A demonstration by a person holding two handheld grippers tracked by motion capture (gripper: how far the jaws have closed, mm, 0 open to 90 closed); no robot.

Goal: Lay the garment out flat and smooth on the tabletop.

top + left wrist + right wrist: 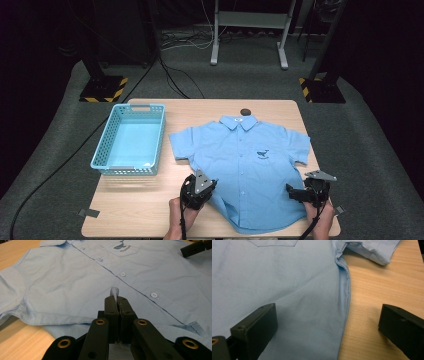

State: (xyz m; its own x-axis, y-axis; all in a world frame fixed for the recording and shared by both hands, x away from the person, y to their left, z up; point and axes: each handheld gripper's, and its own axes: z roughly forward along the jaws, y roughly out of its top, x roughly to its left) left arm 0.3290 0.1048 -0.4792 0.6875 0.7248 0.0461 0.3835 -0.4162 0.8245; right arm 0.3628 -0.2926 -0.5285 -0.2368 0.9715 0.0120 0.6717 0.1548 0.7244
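Grey carpet surrounds the wooden table (pixel 140 210), where a turquoise basket (pixel 109 131) sits left of the light-blue shirt (pixel 250 170). Left gripper (pixel 117 298) pinches a fold of fabric; right gripper (pixel 327 325) straddles the shirt's side seam, jaws spread.

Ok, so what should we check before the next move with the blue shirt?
1. Left claw shut on the shirt: ok, a pinch of cloth pokes up between its tips.
2. Right claw gripping: not ok, it stands open astride the shirt's side seam, one jaw over cloth, one over the table.
3. Shirt lying flat and buttoned: ok.
4. Sleeves spread out: ok, in the high view.
5. Basket out of the way: ok, it sits left of the shirt, apart from it.
6. Right jaws touching cloth: cannot tell.
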